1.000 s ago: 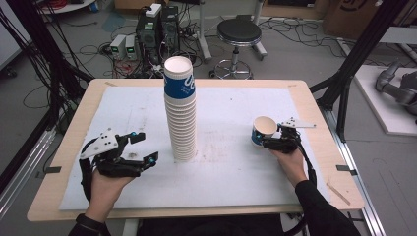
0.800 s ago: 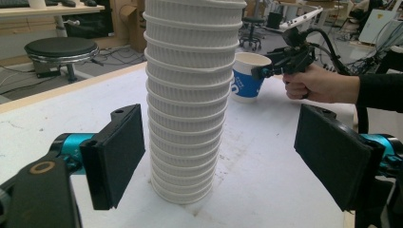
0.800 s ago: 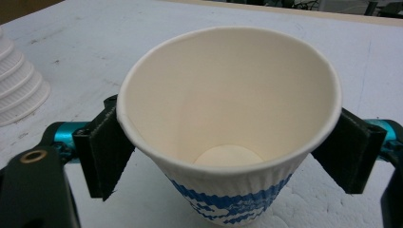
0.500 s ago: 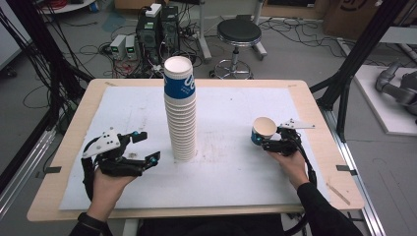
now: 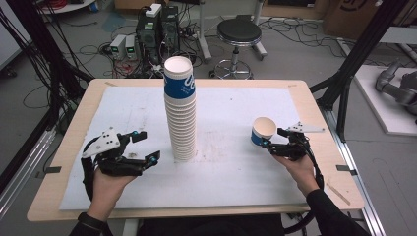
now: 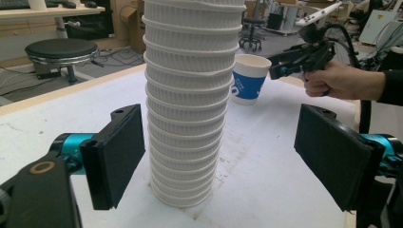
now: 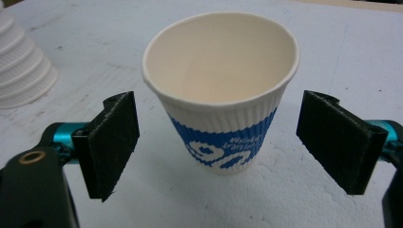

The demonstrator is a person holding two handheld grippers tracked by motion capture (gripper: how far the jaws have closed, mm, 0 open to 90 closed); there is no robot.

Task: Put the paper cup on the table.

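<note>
Now my right gripper [image 7: 216, 142] stands spread around the cup [image 7: 223, 90].
Jaws just opened, pads clear; left gripper [image 6: 218, 156] spread beside the stack [image 6: 190, 99].

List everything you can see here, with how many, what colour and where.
stack of cups: one, white with a blue-banded top cup, middle of the mat.
single cup: one, white with blue band, upright on the mat at right, between the open right tongs, untouched.
mat: one, white, covering the table.
table: one, light wood.
stool: one, black, on the floor behind.
left tongs: one, black, open, left of the stack.
right tongs: one, black; jaws have just been opening beside the single cup.
</note>
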